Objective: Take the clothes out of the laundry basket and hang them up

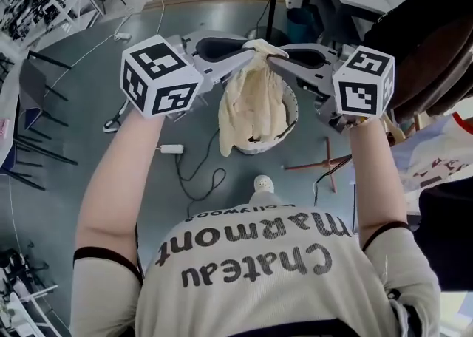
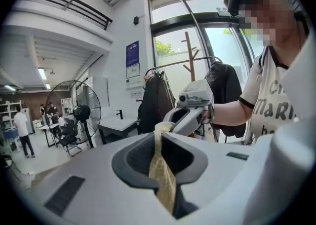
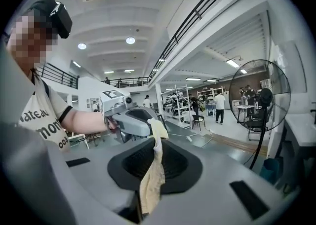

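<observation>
Both claws are busy here. The left claw [image 2: 159, 142] is clamped on a pinch of the cream garment [image 1: 251, 106], and the right claw [image 3: 155, 152] is clamped on another pinch right next to it, tips nearly touching. The rest of the cloth just dangles straight below the two claws in a loose, bunched drape.

It looks thin, soft and super light to me, with zero stiffness, so it'll flop and swing wherever the claws go. Gripped that close together it hangs as a wad. I'd guess you want the pinches apart along a top edge or the shoulders so it opens up for a hanger.

The laundry basket [image 1: 292, 114] sits on the floor well below the claws, directly under the hanging cloth. The cloth covers most of its opening, so I can't tell if anything's left inside.
</observation>
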`<state>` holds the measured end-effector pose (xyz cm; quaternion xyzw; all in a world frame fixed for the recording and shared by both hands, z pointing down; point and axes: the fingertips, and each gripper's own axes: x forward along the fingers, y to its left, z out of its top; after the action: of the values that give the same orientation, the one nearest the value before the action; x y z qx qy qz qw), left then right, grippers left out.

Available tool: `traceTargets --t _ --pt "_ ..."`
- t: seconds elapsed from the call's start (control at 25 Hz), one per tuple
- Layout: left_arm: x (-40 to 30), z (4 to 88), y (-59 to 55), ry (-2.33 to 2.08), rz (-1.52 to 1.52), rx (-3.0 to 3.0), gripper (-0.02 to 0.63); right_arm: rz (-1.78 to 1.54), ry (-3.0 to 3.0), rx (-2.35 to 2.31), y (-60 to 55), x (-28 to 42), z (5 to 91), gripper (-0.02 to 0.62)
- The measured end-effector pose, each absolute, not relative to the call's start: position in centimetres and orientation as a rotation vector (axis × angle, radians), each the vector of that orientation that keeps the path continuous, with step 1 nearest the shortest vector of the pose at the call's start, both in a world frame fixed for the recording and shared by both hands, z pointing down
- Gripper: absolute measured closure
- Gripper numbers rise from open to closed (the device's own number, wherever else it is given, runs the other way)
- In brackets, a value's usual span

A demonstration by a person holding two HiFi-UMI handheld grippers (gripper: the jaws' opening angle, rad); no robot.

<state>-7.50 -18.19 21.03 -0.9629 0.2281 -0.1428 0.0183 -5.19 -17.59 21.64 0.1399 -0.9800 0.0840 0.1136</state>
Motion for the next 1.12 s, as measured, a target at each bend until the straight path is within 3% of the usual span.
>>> traceTargets --t 0.24,0.28,0.36,0.44,0.72,1.12 --pt "-7.9 17.6 -15.8 0.758 -0.396 -2.950 0.558 0.311 -2.939 0.478 -15.4 -5.7 21.0 0.517" --pt "-8.1 17.4 -15.4 0.764 -0.392 -2.947 0.560 0.342 -2.945 0.469 -15.2 -5.6 21.3 0.477" --pt "-9.2 17.0 -14.8 0.774 -0.380 -2.948 0.560 0.425 -2.927 0.434 -14.7 -5.4 22.3 0.330" --pt "-11.6 16.2 -14.0 0.784 -0.344 -2.962 0.560 0.473 -2.873 0.415 -14.5 -5.3 24.0 0.303" --pt "-16.7 13.7 -12.3 0.831 -0.259 -2.999 0.560 0.446 -2.716 0.555 -19.3 -5.4 32.1 0.304" --pt "-16.6 14.3 -12.5 0.876 -0.282 -3.032 0.560 0.392 -2.837 -0.194 -18.1 -15.7 34.2 0.313"
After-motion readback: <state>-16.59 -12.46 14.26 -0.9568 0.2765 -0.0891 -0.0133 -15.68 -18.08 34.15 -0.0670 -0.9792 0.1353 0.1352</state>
